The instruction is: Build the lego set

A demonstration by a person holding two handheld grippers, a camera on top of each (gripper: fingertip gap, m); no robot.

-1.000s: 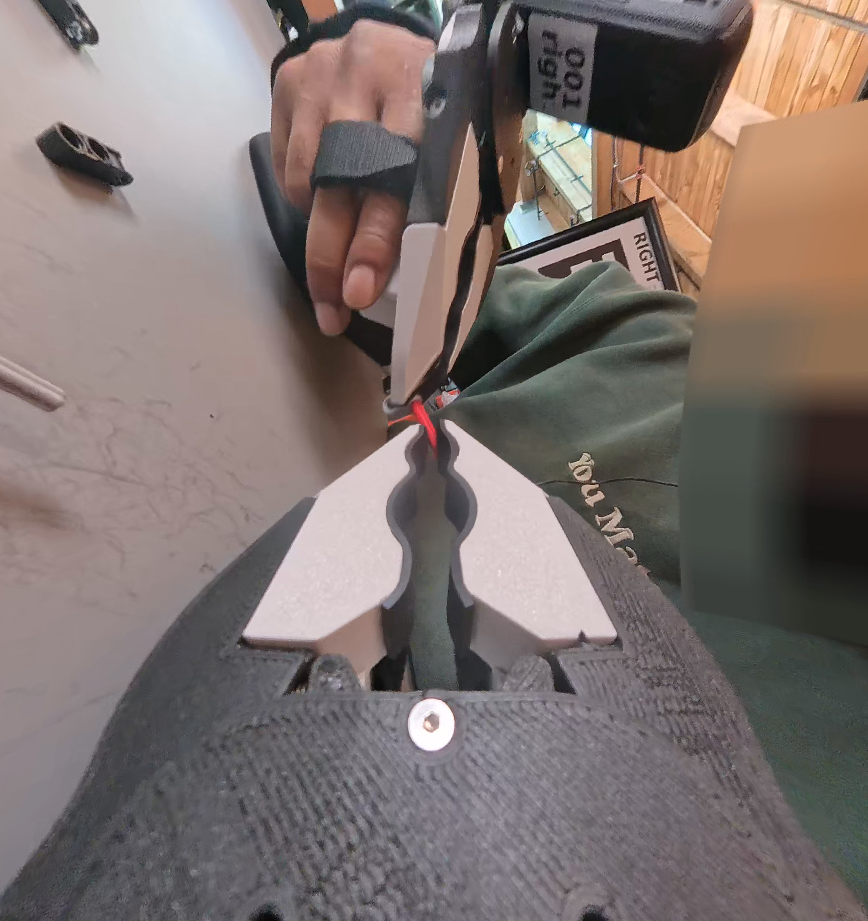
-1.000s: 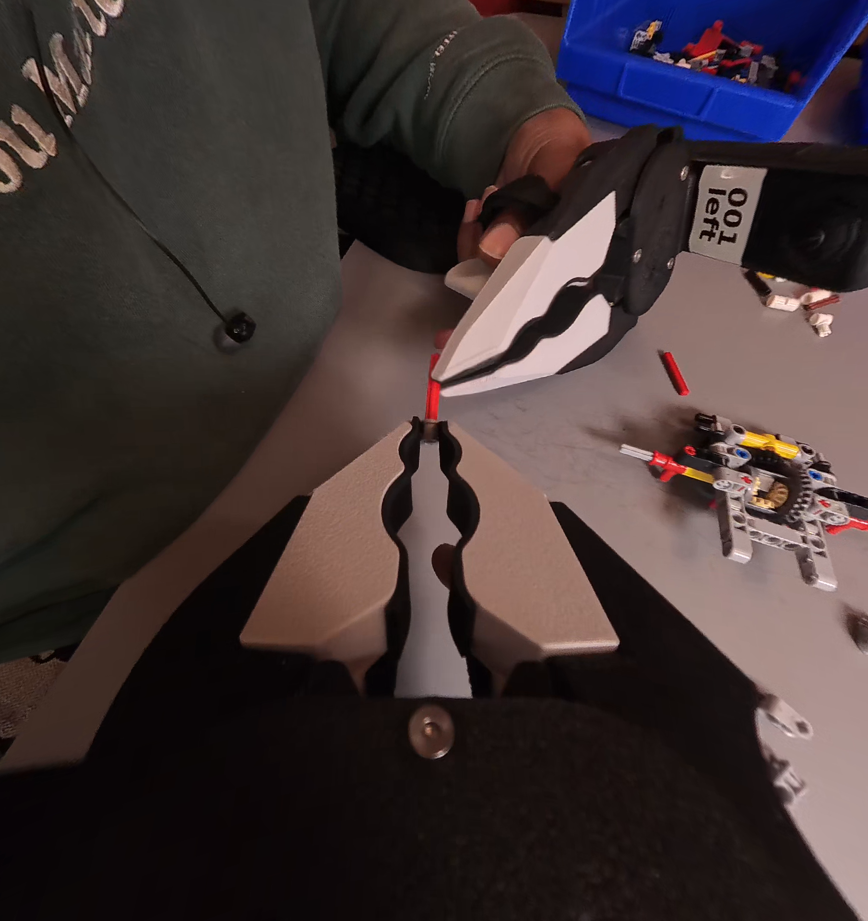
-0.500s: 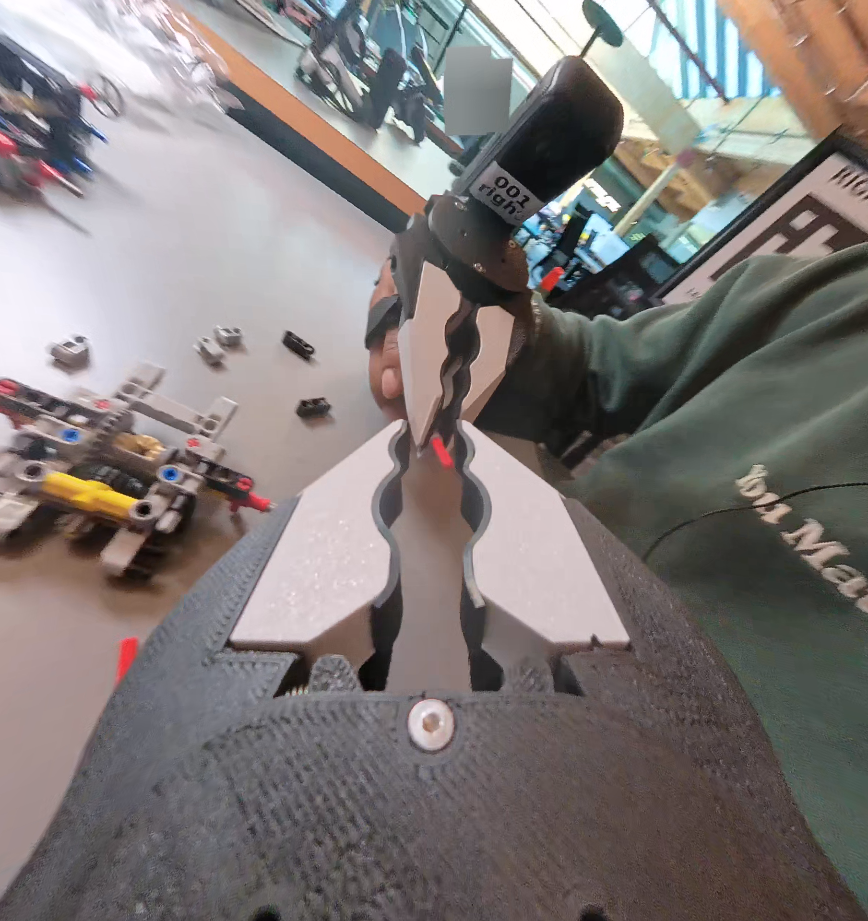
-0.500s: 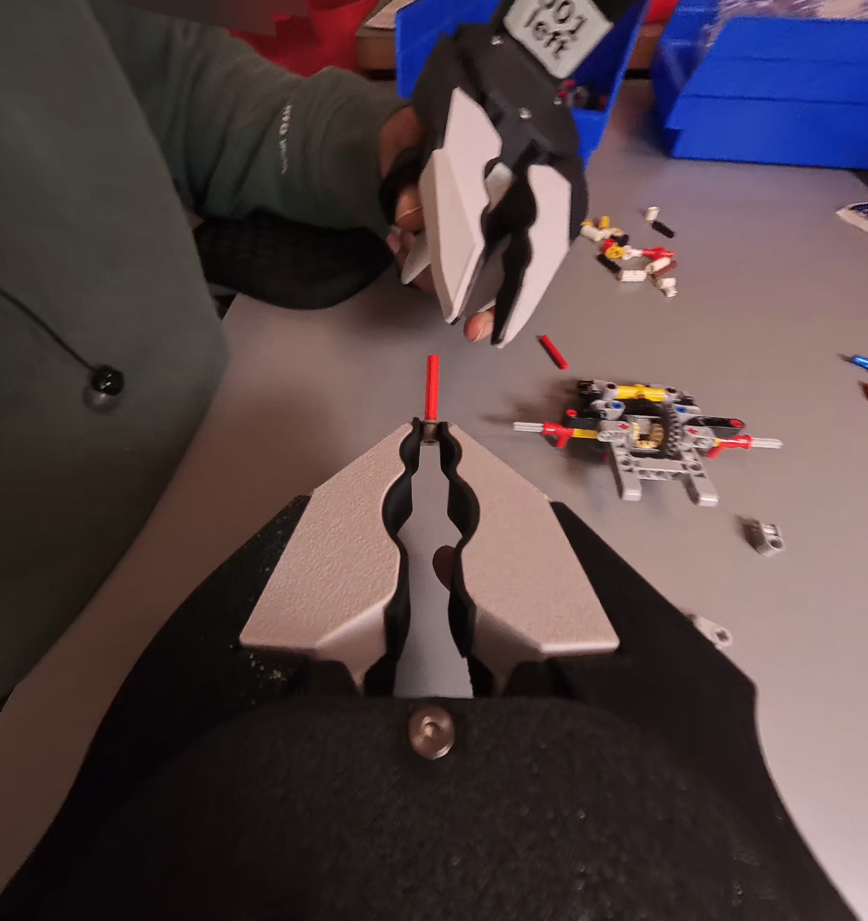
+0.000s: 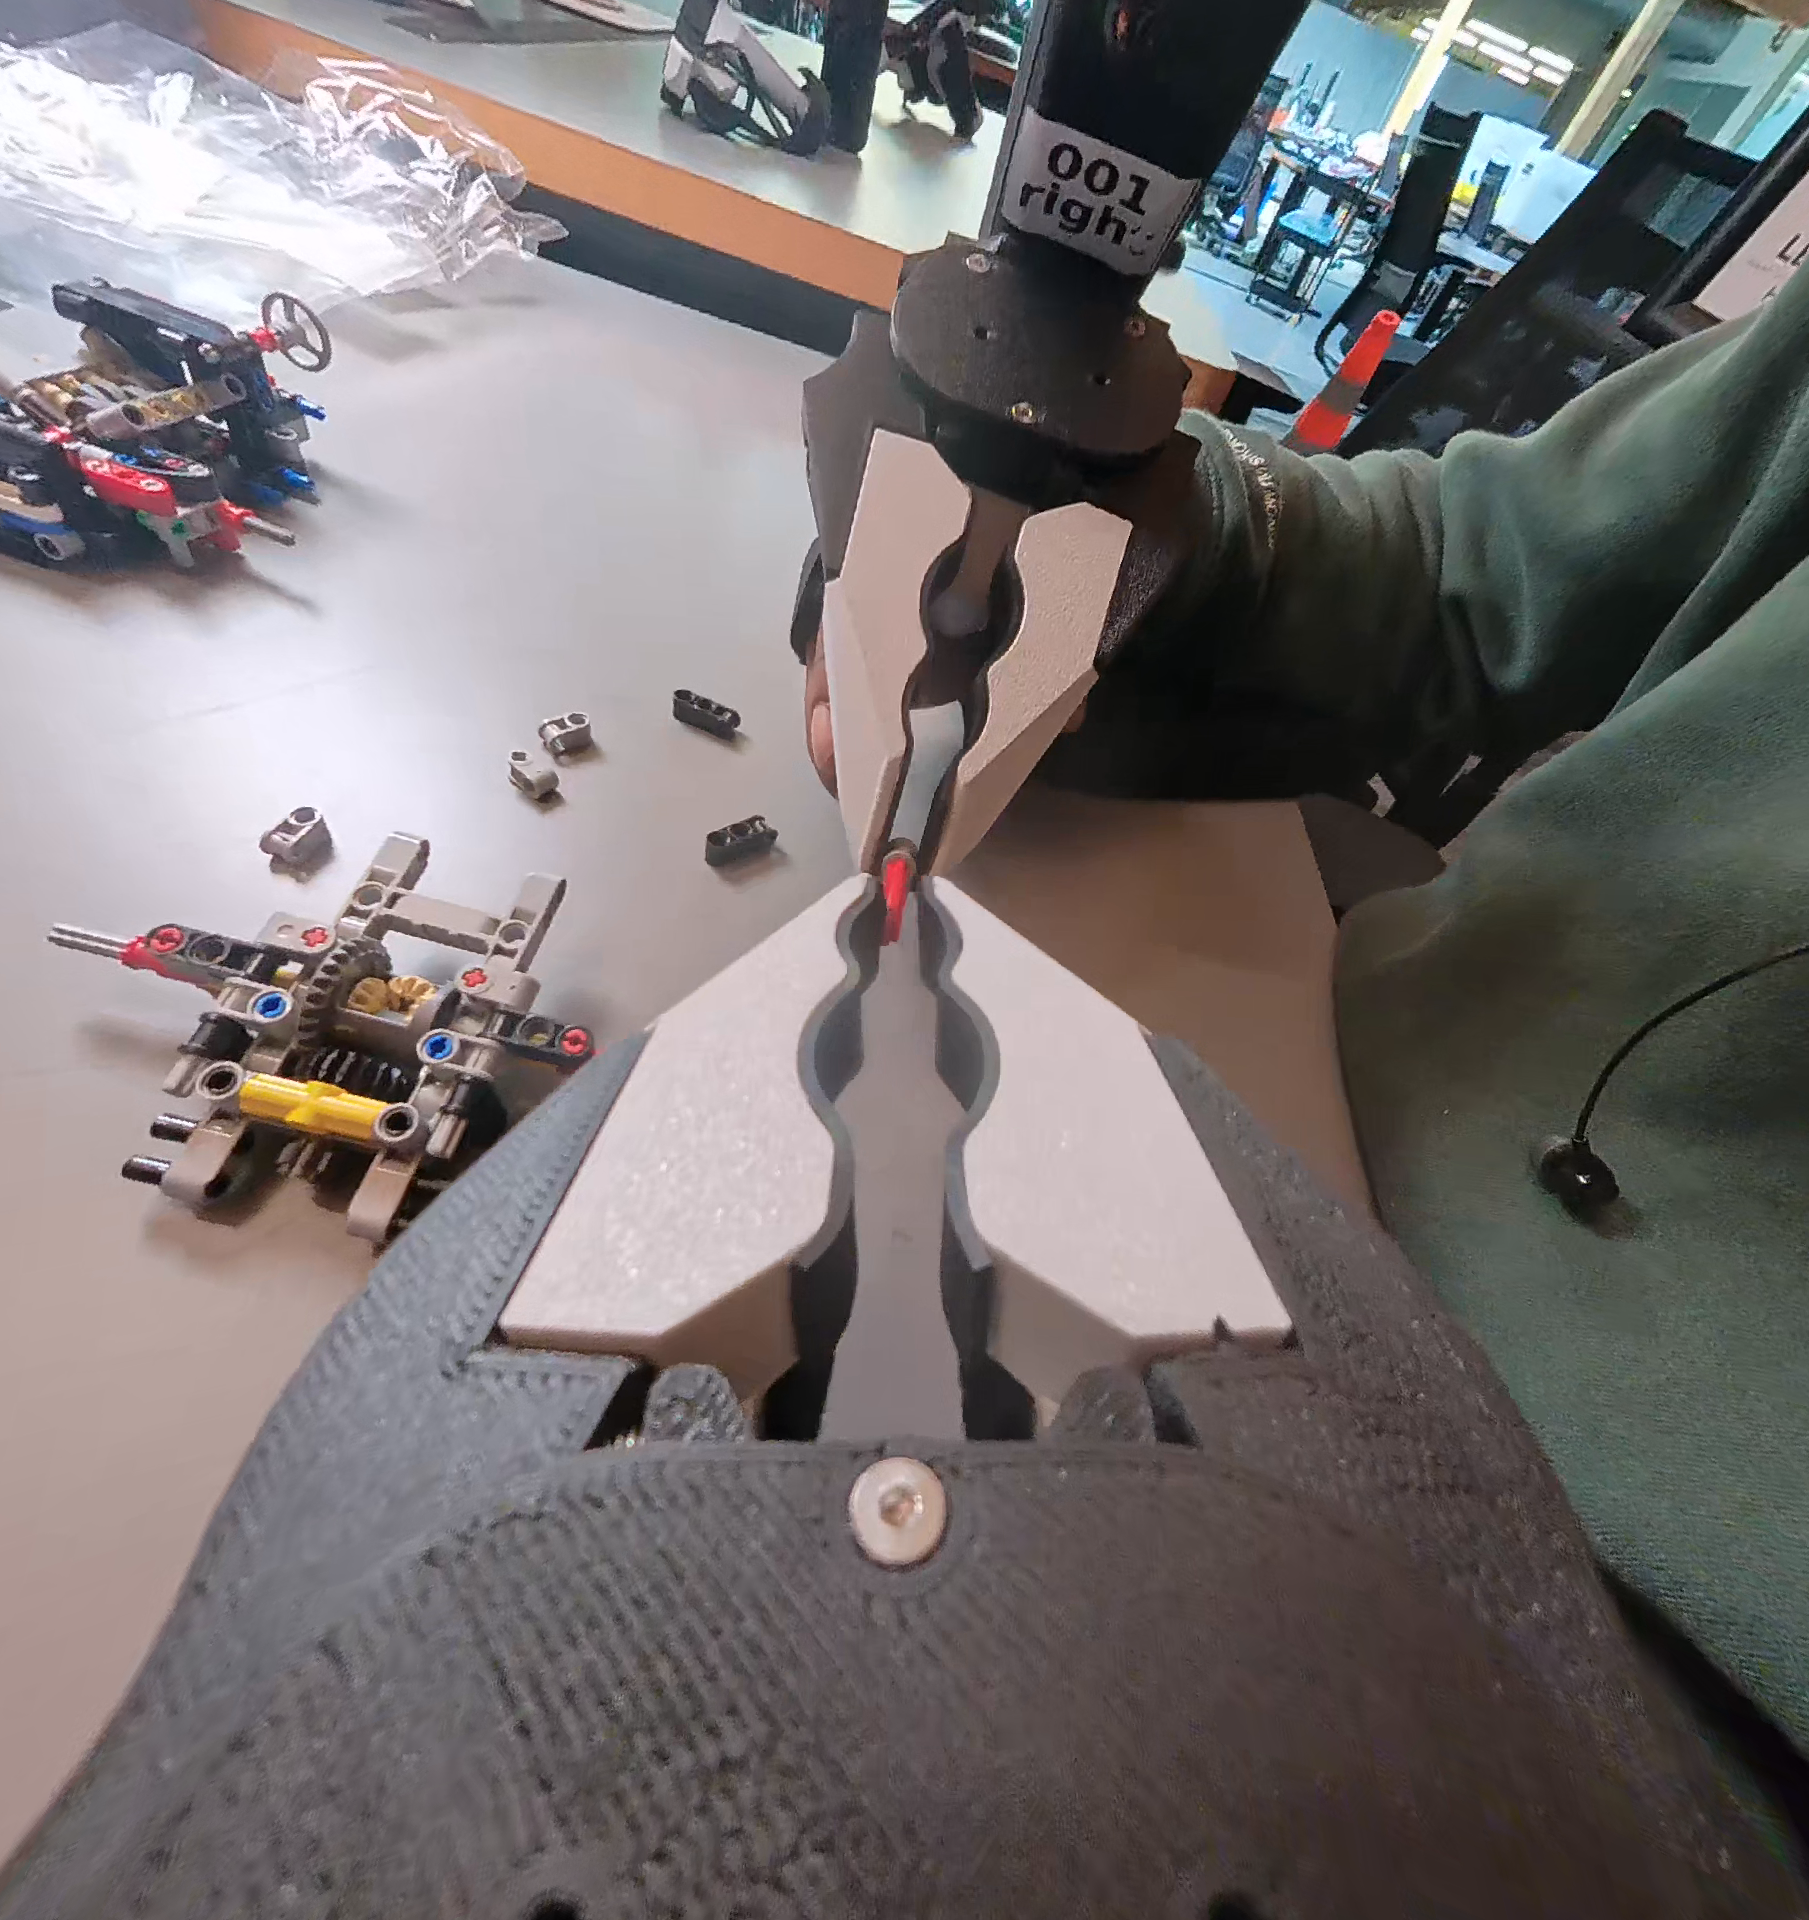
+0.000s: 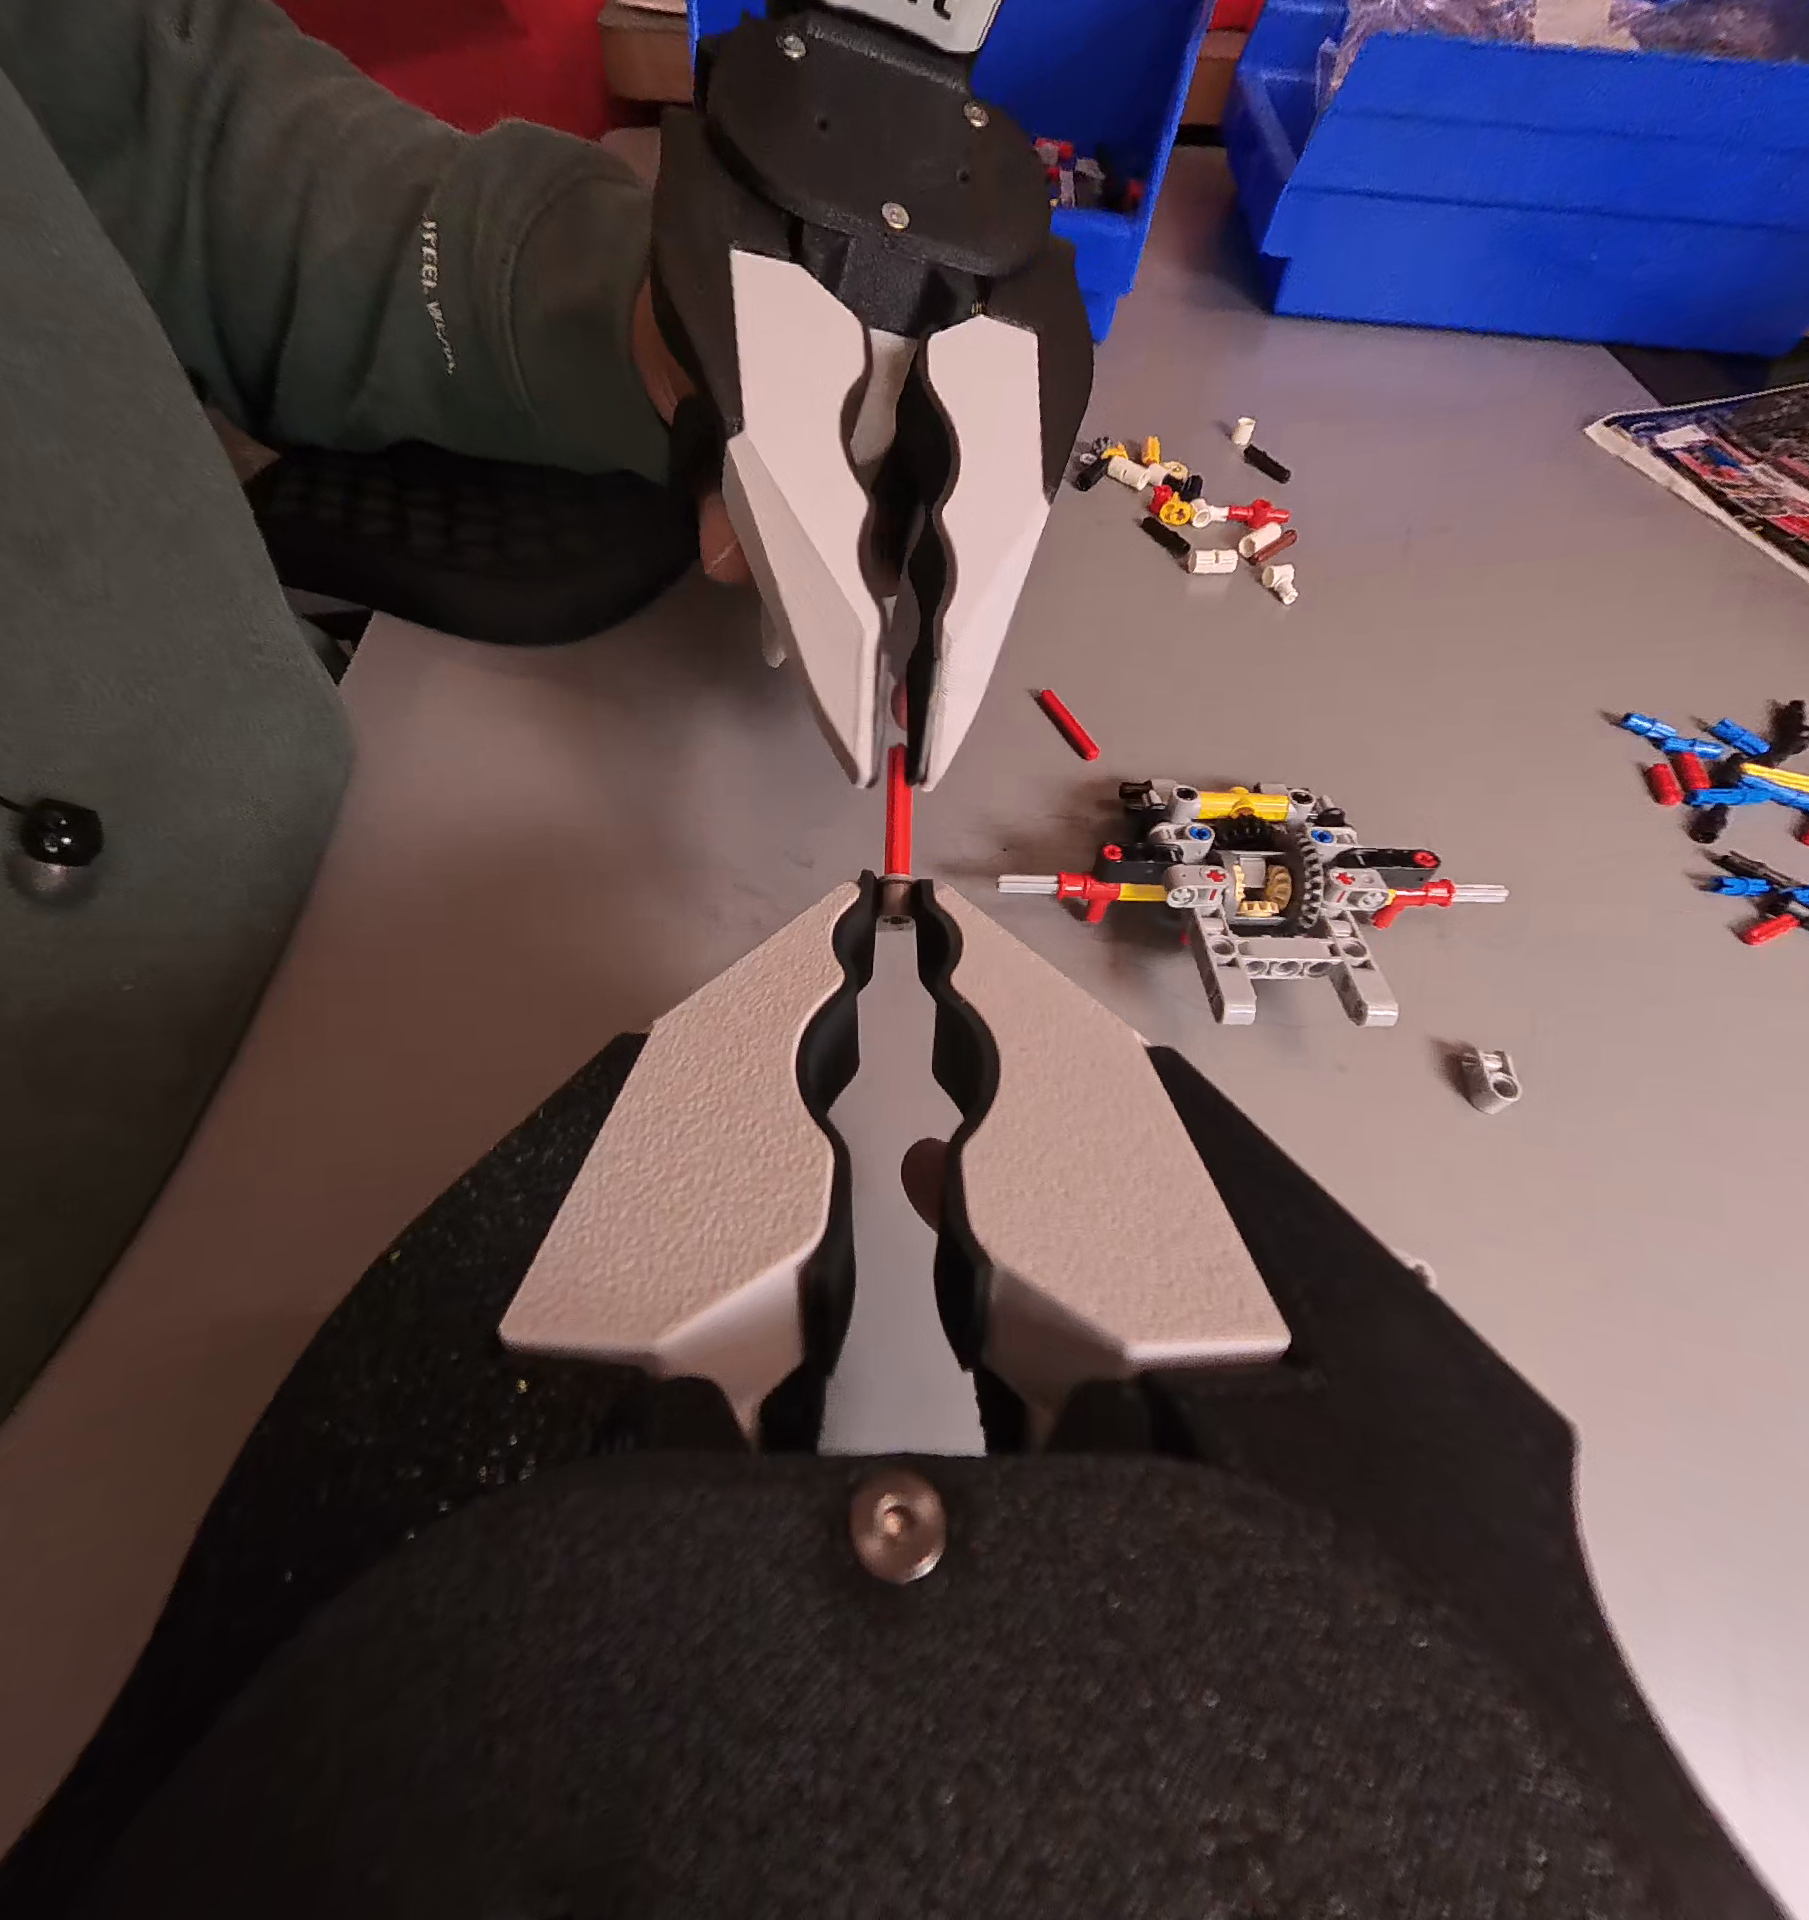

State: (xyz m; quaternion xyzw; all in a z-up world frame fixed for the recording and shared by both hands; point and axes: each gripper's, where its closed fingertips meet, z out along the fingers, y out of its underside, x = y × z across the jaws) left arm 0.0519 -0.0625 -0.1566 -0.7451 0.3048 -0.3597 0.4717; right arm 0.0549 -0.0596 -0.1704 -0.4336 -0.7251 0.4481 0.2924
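A thin red axle [image 6: 895,826] is held in the air between my two grippers, above the grey table near the person's green sweatshirt. My right gripper [image 6: 895,896] is shut on a small grey connector [image 6: 895,902], and the axle sticks out of that connector. My left gripper [image 6: 895,774] comes from the far side, tip to tip with the right one, and is shut on the axle's free end. In the left wrist view the axle [image 5: 889,909] shows between my left gripper's tips [image 5: 892,888], with the right gripper [image 5: 905,847] just beyond. The partly built grey gear assembly [image 6: 1264,894] lies on the table to the right.
A loose red axle [image 6: 1066,724], a grey connector [image 6: 1489,1081], a heap of small parts [image 6: 1191,509] and blue and red pins [image 6: 1752,779] lie around. Blue bins [image 6: 1565,197] and a booklet [image 6: 1762,478] stand behind. A larger built chassis [image 5: 121,436] and a plastic bag [image 5: 204,156] lie far left. My left and right fingertips are right by each other.
My left gripper let go of the red axle, opened and swung away. It has come back and closed on the axle's free end. The right gripper kept hold throughout.
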